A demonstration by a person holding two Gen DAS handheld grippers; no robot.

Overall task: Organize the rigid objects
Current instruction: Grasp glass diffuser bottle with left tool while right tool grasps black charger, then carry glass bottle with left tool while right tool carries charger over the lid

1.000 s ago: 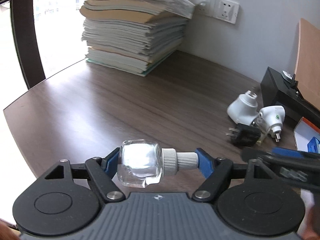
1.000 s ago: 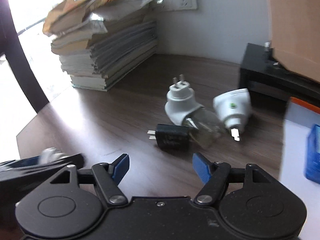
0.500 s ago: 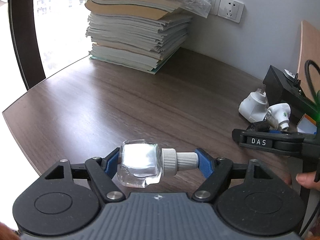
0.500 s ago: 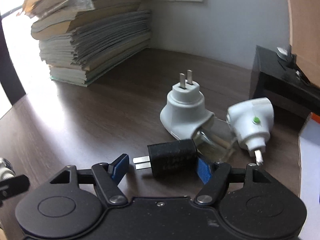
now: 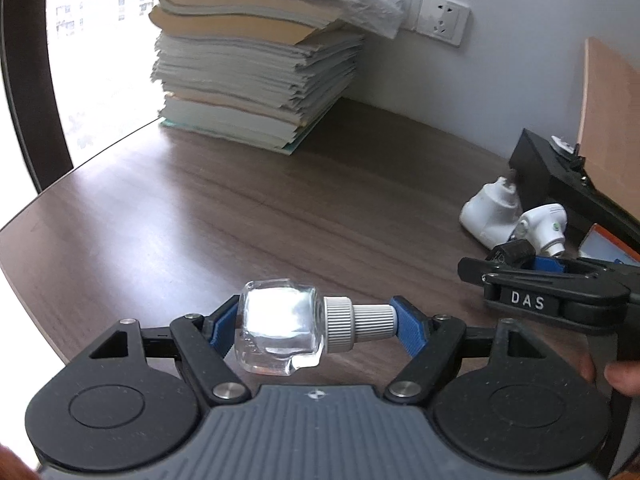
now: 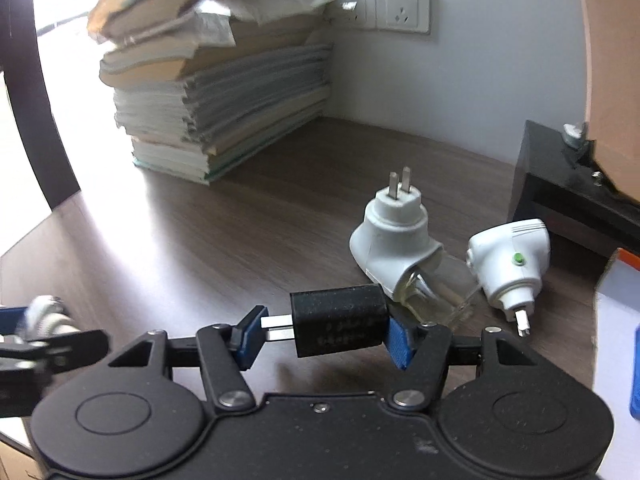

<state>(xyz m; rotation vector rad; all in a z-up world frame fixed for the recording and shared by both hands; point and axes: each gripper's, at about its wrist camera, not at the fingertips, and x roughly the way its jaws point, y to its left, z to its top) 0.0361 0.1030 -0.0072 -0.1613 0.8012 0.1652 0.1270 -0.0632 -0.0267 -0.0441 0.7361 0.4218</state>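
Nearest, the left gripper [image 5: 316, 318] was clamped on a clear glass bottle [image 5: 280, 330], base to white cap, held above the wooden desk [image 5: 240, 208]. The right gripper [image 6: 320, 336] had its jaws just closing round the black charger [image 6: 339, 321], pads at prongs & back end; looked gripped, w/ the charger apparently still on the desk. Judged early on: two items in hand, none put away. Beyond lay two white plug-in units [image 6: 394, 228], untouched. Vs 1 s ago: right gripper had moved in from short of the charger; left unchanged.
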